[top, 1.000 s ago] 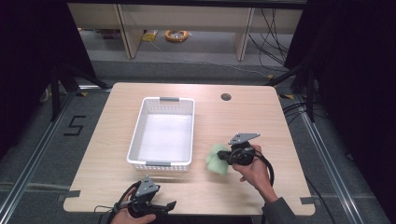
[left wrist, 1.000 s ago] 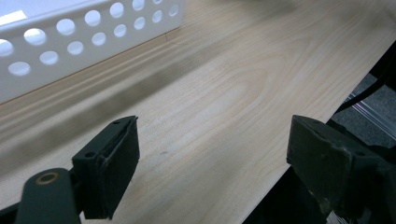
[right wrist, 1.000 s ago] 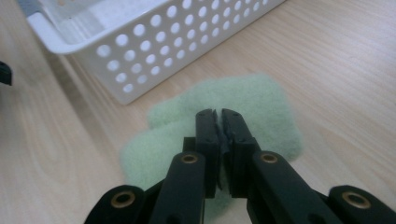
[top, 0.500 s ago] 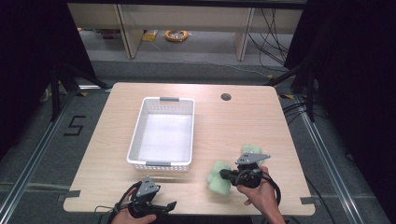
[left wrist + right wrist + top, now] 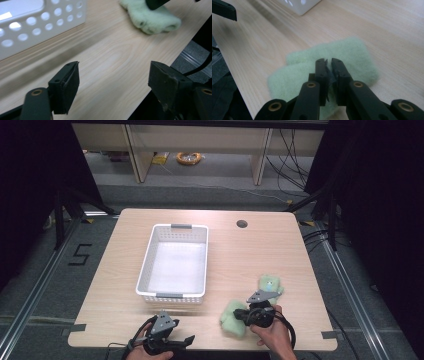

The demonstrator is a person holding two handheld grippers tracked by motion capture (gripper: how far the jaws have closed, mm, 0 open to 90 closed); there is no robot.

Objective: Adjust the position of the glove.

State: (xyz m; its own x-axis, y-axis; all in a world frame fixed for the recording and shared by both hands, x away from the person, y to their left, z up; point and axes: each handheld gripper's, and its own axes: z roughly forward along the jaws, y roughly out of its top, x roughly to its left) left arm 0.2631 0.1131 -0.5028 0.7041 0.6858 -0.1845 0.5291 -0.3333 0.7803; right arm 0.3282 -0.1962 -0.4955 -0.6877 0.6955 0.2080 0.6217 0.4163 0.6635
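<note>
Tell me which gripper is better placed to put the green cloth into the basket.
Right. The right gripper sits over the green cloth with jaws nearly closed. The left gripper is open above bare table, with the cloth farther off. The white basket is empty, forward and left of the cloth.

This looks like a lab or test bay rather than a home. A pale wood surface [image 5: 260,255] stands on grey carpet between metal floor rails [image 5: 30,305], with black curtains [image 5: 30,180] at both sides, a taped "5" [image 5: 80,255] on the floor, and loose cables [image 5: 292,150] near bare shelving [image 5: 200,140].
</note>
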